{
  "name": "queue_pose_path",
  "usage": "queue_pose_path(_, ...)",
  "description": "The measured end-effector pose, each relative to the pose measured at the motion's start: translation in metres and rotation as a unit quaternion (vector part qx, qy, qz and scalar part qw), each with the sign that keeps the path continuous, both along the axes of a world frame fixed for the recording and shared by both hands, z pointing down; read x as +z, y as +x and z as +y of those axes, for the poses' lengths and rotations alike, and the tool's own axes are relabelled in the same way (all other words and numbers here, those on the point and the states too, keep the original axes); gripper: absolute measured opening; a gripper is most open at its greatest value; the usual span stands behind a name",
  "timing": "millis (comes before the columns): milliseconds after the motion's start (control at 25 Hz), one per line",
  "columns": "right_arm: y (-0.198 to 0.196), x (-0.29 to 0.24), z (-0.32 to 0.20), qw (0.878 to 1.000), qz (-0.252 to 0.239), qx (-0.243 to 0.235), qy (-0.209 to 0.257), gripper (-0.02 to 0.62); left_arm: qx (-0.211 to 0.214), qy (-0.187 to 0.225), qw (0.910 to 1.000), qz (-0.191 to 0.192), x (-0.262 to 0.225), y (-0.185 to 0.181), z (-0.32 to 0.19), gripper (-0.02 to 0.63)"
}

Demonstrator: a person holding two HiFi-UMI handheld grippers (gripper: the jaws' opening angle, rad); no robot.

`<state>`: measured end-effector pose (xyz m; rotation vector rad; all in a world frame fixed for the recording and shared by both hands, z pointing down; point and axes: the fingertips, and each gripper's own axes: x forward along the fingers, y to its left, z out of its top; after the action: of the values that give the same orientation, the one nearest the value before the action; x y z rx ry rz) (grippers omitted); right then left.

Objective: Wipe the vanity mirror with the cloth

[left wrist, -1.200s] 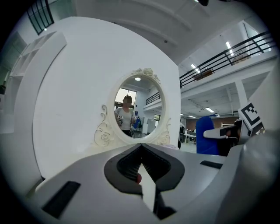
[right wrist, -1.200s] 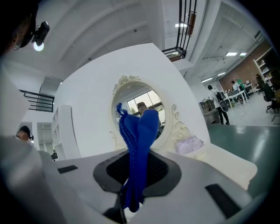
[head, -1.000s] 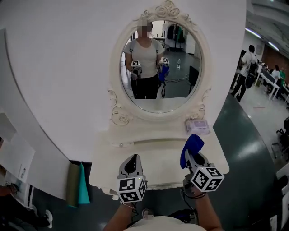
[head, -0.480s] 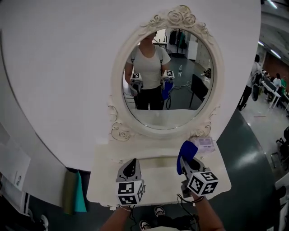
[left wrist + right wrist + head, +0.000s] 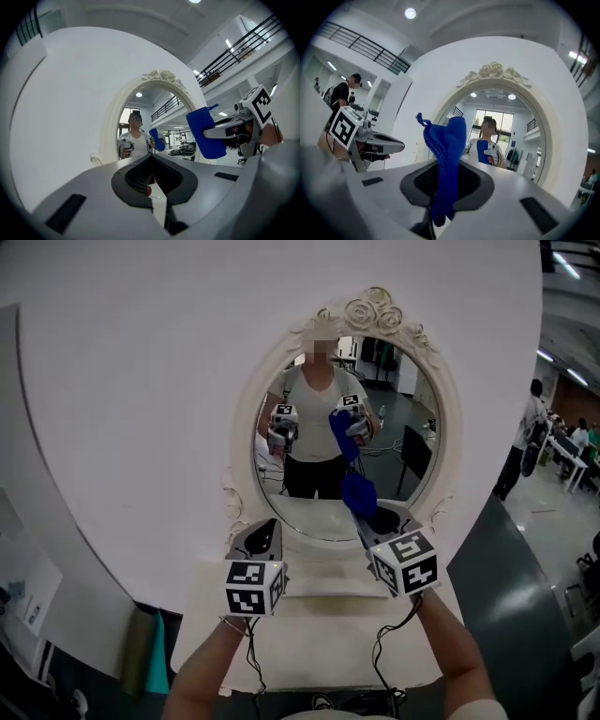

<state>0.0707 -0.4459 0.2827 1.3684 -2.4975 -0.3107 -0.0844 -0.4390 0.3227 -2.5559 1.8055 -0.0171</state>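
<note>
Up at the lower part of the mirror (image 5: 323, 395), both grippers now sit much higher than a second ago, when they hung low over the table (image 5: 319, 643). The right gripper (image 5: 377, 517) has carried the blue cloth (image 5: 357, 493) up from table level until it overlaps the bottom of the glass in the head view. Its fingers are clamped on the cloth's lower end, and the rest stands up above them as a loose fold. The left gripper (image 5: 265, 524) has risen too and sits just beside the frame's lower left; its fingers are pressed together with nothing between them.

The reach looks nearly done, but wiping has probably not begun. Seen from the left gripper, the cloth and its reflection stand apart, so it likely has not met the glass yet.

Most of the glass above and to the left of the cloth is open for strokes. The carved frame (image 5: 375, 313) stands as a raised rim all round the glass, with roses at the top and scrolls at the lower corners, and a floppy fold could catch there. The left gripper is near the lower left of the frame, so strokes toward that side have less room. The wall (image 5: 141, 409) beyond the frame is bare
</note>
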Motion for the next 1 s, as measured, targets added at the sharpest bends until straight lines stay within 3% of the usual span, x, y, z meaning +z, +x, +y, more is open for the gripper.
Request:
queue_pose_path(160,-0.010,-0.046,-0.027,0.996,0.060,0.002,0.061,0.066,-0.026,0.032,0.9987,-0.028,-0.039,-0.008,-0.029,0.005)
queue_pose_path(320,-0.028,-0.091,-0.052,0.984,0.126,0.014,0.123,0.066,-0.062,0.067,0.9935,-0.069,-0.077,-0.021,-0.051,0.005)
queue_pose_path(480,-0.055,-0.131,-0.076,0.962,0.207,0.030,0.177,0.066,-0.082,0.084,0.9909,-0.066,-0.116,-0.037,-0.072,0.005)
queue_pose_path(680,-0.090,-0.159,-0.096,0.922,0.303,0.056,0.235,0.066,-0.104,0.111,0.9866,-0.058,-0.159,-0.055,-0.084,0.005)
queue_pose_path(760,-0.099,-0.167,-0.100,0.911,0.321,0.067,0.249,0.066,-0.108,0.115,0.9857,-0.059,-0.166,-0.059,-0.086,0.005)
queue_pose_path(1000,-0.119,-0.172,-0.113,0.904,0.334,0.084,0.251,0.066,-0.112,0.107,0.9867,-0.051,-0.166,-0.066,-0.091,0.005)
